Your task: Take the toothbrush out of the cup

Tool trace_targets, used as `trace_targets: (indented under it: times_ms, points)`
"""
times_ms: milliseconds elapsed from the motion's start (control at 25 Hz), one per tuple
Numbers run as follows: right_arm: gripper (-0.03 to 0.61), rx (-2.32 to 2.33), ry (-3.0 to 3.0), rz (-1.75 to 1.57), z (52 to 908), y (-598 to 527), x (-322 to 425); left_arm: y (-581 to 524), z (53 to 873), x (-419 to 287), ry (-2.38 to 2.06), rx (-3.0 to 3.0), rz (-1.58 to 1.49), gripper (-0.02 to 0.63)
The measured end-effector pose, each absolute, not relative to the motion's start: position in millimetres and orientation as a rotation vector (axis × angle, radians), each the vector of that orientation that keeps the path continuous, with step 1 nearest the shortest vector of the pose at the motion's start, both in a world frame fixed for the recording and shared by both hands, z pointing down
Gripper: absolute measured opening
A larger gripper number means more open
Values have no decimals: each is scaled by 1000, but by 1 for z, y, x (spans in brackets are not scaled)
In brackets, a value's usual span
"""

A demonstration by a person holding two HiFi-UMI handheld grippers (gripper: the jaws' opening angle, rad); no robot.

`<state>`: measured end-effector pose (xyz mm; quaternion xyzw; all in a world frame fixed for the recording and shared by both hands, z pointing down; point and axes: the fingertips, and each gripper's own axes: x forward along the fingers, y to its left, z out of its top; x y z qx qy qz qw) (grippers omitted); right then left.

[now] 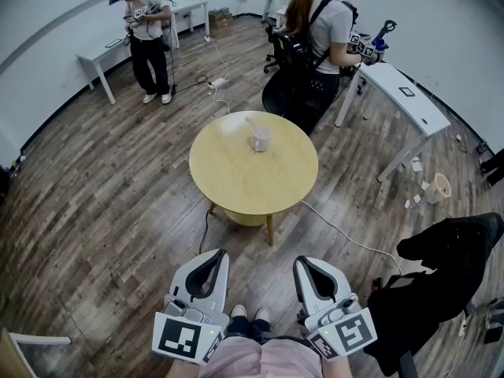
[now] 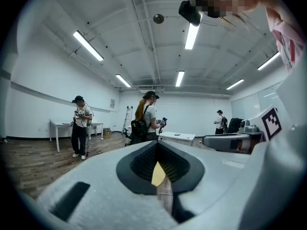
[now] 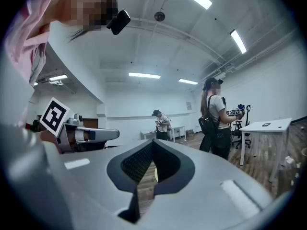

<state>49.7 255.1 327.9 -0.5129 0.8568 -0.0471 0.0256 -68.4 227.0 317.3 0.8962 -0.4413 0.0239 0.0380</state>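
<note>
Pale wood marks the round table (image 1: 236, 181) in the middle of the head view. The cup (image 1: 261, 139) stands on its upper part, with the toothbrush (image 1: 250, 122) leaning out toward the upper left. The left gripper (image 1: 211, 257) and right gripper (image 1: 309, 263) sit at the bottom edge, well apart from the table, each with its jaws pressed together on nothing. The step in hand looks like the approach: move closer, spread one gripper's jaws, and take the handle above the rim, lifting along its lean so the cup stays put.
</note>
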Motion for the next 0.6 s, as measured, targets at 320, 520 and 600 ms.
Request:
trace_targets:
  times_ms: [320,520,600]
  points:
    - [5,-1582,2649,-144,326,253,55,225,316,-63,-1357,2756,87,-3]
    - [5,-1584,2641,-152,327,252,58,224,317,-60,-1352,2754,89,-3]
    - [5,-1576,2624,-156,326,251,59,223,318,-59,-1347,2752,91,-3]
